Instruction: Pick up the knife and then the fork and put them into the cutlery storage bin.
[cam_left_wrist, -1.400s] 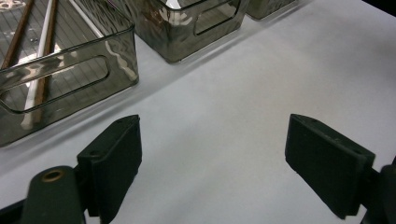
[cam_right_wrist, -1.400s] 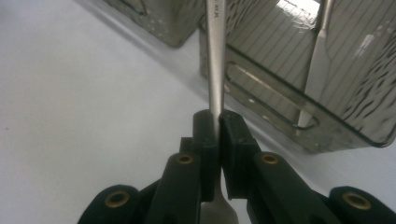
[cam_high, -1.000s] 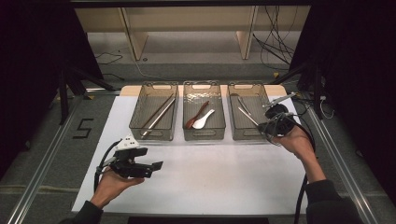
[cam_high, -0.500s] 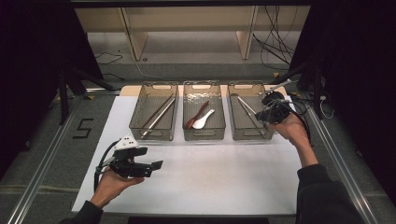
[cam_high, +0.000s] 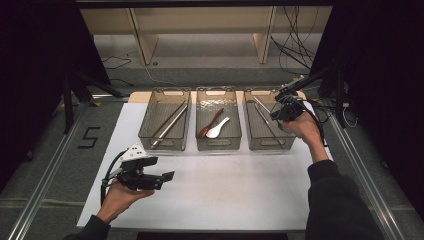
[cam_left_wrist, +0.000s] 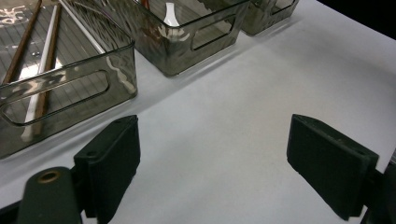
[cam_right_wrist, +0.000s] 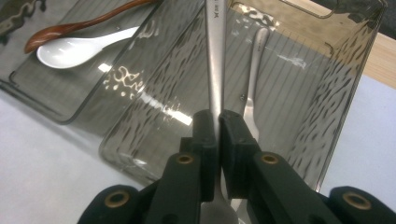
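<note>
Right claw (cam_right_wrist: 217, 122) shifted over bin (cam_right_wrist: 327, 93), gripping utensil (cam_right_wrist: 215, 56)

The left hand-held gripper (cam_high: 167, 176) sits low at the near left, cradled in an upturned left hand (cam_high: 120, 194), its jaws spread wide and pointing right. The right hand-held gripper (cam_high: 278, 101) is raised at the far right, right forearm (cam_high: 320, 165) stretched forward, jaws pinched tight on a thin metal handle (cam_right_wrist: 215, 60).

Dark curtains (cam_high: 30, 75) flank both sides, wooden shelving (cam_high: 200, 25) upper centre, grey floor (cam_high: 210, 67) with cables (cam_high: 295, 45) upper right.
</note>
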